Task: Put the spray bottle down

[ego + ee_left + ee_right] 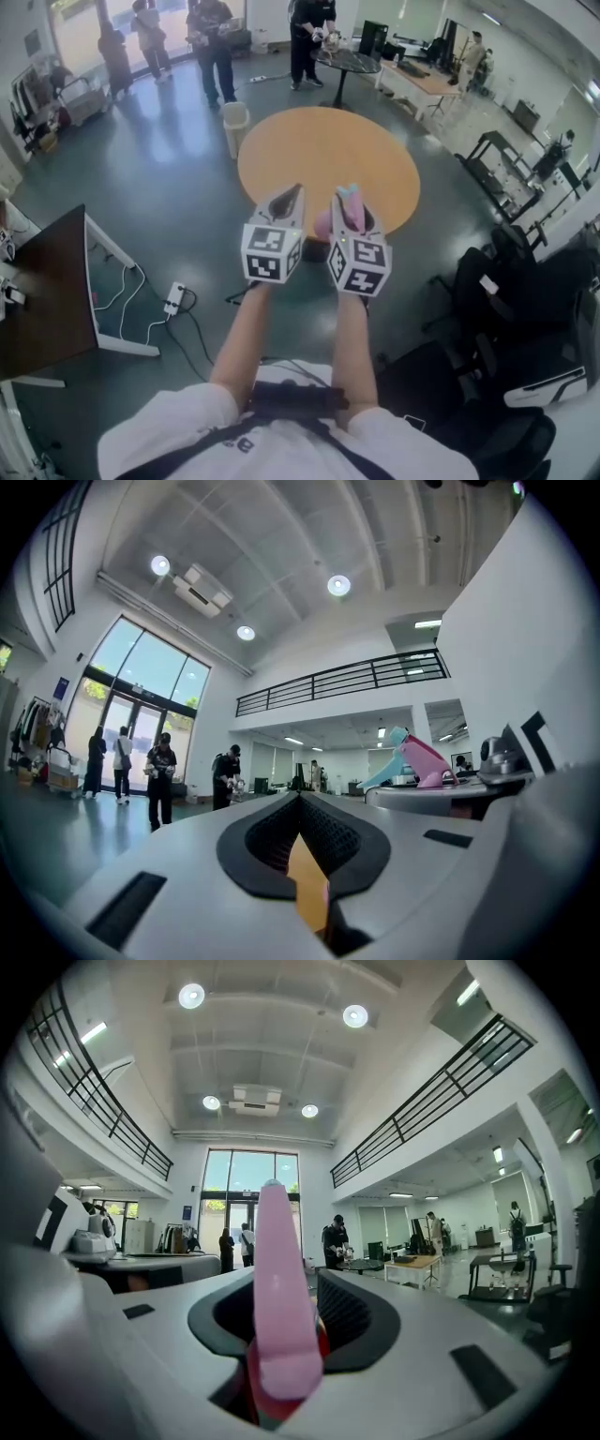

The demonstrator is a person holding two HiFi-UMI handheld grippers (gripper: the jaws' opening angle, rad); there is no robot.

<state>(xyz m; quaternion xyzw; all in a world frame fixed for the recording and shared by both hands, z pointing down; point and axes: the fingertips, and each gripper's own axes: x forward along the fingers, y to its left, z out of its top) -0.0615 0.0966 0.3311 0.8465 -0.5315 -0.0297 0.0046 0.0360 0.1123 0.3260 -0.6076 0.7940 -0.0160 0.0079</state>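
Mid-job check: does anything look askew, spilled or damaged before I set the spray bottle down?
Nothing stands out. The pink spray bottle sits upright in the right tool, with no drips visible. The left tool is shut and empty. The round table ahead looks level and undamaged.

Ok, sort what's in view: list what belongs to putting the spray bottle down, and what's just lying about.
Job: spray bottle; right gripper, shut on it; round table, the likely spot to set it.
Lying about: left gripper, shut and empty; white bin; power strip; dark desk; black chairs.
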